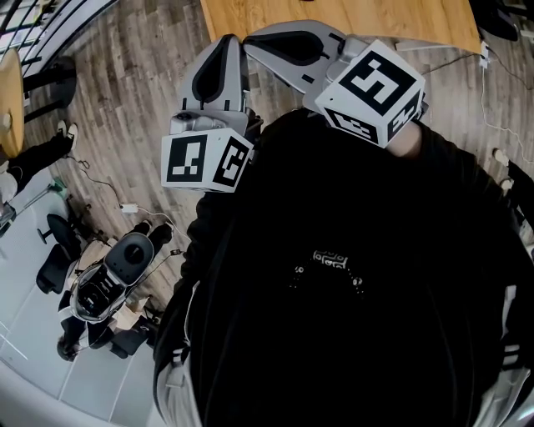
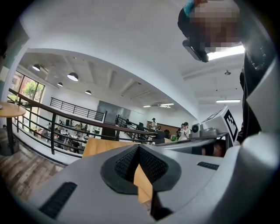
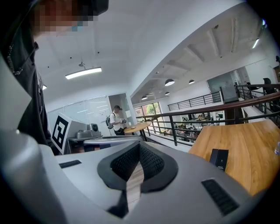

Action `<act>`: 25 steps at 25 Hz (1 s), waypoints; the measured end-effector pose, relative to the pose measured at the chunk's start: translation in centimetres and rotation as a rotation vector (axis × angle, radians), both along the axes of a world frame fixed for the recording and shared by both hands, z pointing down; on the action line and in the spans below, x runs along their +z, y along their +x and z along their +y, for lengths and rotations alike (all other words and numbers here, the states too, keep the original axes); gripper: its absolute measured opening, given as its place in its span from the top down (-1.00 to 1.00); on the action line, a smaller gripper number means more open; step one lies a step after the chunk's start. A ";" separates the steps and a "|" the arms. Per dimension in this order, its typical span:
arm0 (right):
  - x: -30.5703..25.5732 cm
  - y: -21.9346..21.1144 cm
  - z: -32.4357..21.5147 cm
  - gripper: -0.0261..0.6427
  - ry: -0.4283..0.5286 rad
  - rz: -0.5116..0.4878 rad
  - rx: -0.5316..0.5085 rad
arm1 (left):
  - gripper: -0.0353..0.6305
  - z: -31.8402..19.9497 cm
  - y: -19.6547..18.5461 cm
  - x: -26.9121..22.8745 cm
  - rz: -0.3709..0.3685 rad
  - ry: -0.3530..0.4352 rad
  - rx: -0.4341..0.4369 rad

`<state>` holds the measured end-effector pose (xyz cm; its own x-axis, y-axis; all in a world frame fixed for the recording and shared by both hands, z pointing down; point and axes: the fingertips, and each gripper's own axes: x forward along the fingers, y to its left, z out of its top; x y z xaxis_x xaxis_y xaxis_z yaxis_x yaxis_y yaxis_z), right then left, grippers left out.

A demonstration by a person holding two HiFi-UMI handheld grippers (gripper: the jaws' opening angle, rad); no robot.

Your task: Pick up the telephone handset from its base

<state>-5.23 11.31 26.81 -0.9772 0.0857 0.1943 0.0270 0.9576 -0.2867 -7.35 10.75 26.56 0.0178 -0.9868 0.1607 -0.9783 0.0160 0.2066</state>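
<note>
No telephone or handset shows in any view. Both grippers are held up close in front of a person's black-clad chest. My left gripper (image 1: pixel 227 40) points toward the wooden table (image 1: pixel 334 21); in the left gripper view (image 2: pixel 139 147) its black ribbed pads meet at the tips with nothing between them. My right gripper (image 1: pixel 250 40) lies beside it, angled in from the right; in the right gripper view (image 3: pixel 139 145) its pads also meet, empty. A small flat black object (image 3: pixel 218 158) lies on the wooden table (image 3: pixel 245 148).
A metal railing (image 3: pixel 210 111) runs behind the table. On the plank floor at lower left stand a wheeled white-and-black machine (image 1: pixel 113 279) and cables (image 1: pixel 125 208). A round wooden table (image 1: pixel 10 100) sits at the far left. A person with a backpack (image 3: pixel 116 119) stands farther off.
</note>
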 end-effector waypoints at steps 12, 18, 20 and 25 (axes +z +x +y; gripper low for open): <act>-1.3 2.1 -5.5 0.88 0.007 -0.030 0.016 | 0.88 -5.6 2.1 -1.3 -0.019 0.011 0.022; 0.3 1.4 -15.5 0.88 -0.014 -0.034 0.000 | 0.88 -15.5 1.4 0.3 -0.021 -0.009 0.013; 0.5 0.5 -16.3 0.88 -0.020 -0.034 -0.003 | 0.88 -16.3 0.5 0.4 -0.020 -0.015 0.012; 1.1 -0.3 -18.7 0.88 -0.044 -0.034 -0.010 | 0.88 -18.8 -0.3 1.1 -0.020 -0.044 0.009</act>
